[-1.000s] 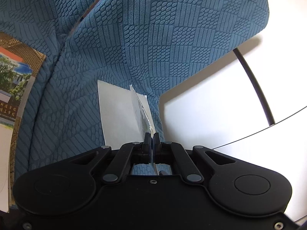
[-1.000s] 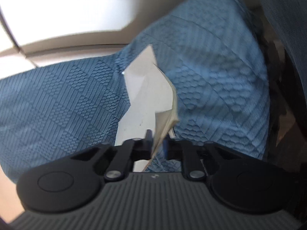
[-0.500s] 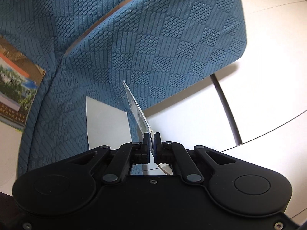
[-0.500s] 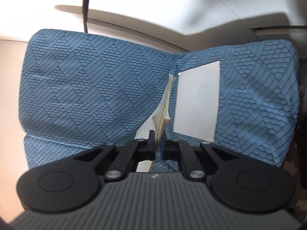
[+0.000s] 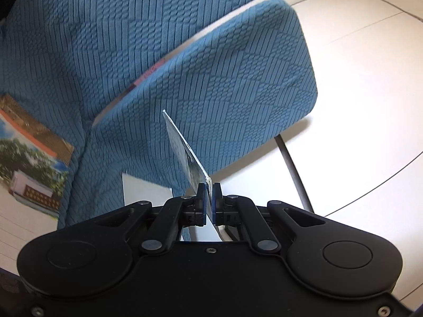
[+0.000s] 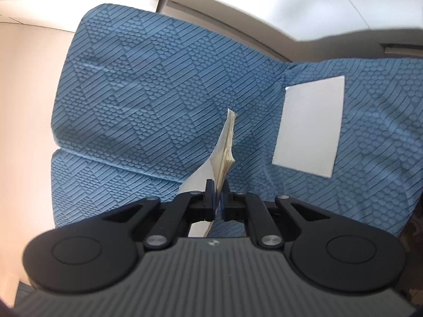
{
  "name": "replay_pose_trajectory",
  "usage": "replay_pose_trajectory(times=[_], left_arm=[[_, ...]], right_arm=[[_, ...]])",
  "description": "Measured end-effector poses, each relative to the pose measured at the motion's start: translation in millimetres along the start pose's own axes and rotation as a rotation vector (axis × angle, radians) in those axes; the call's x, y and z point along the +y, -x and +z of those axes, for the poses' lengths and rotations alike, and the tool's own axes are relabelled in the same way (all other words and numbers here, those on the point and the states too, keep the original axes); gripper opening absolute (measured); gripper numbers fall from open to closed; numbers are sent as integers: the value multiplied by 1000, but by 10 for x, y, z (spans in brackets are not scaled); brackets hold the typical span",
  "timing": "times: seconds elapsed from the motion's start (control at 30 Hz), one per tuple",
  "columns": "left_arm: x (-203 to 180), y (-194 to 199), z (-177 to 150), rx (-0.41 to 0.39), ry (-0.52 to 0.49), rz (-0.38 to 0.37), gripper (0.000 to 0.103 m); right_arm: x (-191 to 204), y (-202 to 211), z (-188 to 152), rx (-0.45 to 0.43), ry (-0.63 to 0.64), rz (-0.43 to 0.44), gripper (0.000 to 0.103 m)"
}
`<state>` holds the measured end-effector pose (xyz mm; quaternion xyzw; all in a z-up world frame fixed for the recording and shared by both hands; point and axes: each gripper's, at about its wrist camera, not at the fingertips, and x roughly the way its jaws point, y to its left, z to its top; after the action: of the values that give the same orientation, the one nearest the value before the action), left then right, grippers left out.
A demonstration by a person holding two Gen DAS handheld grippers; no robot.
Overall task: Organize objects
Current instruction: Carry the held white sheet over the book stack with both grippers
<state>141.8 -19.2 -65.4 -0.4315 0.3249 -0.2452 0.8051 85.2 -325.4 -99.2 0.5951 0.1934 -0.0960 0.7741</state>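
In the left wrist view my left gripper (image 5: 208, 188) is shut on a thin white card (image 5: 185, 150), held edge-on and slanting up to the left above the blue cushion (image 5: 238, 84). A flat white sheet (image 5: 146, 192) lies on the cushion just left of the fingers. In the right wrist view my right gripper (image 6: 217, 185) is shut on a thin booklet (image 6: 226, 148) with cream pages, its loose pages fanning upward. It hangs in front of the blue seat cushions (image 6: 148, 100). A white card (image 6: 309, 126) lies flat on the cushion to the right.
A picture book with a tree-and-building cover (image 5: 29, 163) lies at the left edge of the cushion. Another book's edge (image 5: 148, 75) shows wedged between two cushions. Pale floor with a dark strip (image 5: 293, 171) lies beyond on the right.
Both grippers have risen with their paper. The right one rolled from tilted to upright, so the booklet now stands edge-on. The left card lifted clear of the white sheet.
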Motion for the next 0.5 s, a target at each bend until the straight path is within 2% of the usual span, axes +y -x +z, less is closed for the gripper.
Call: replay_pose_trajectory(times=[0.23,0.5], left_arm=[[195,413,226,-62,57,-8,2],[473,971,380,-136,77,26,3]], right_arm=[[283,-77,-225,47,59,36,6],[436,-167,-582,147,63,83,6]])
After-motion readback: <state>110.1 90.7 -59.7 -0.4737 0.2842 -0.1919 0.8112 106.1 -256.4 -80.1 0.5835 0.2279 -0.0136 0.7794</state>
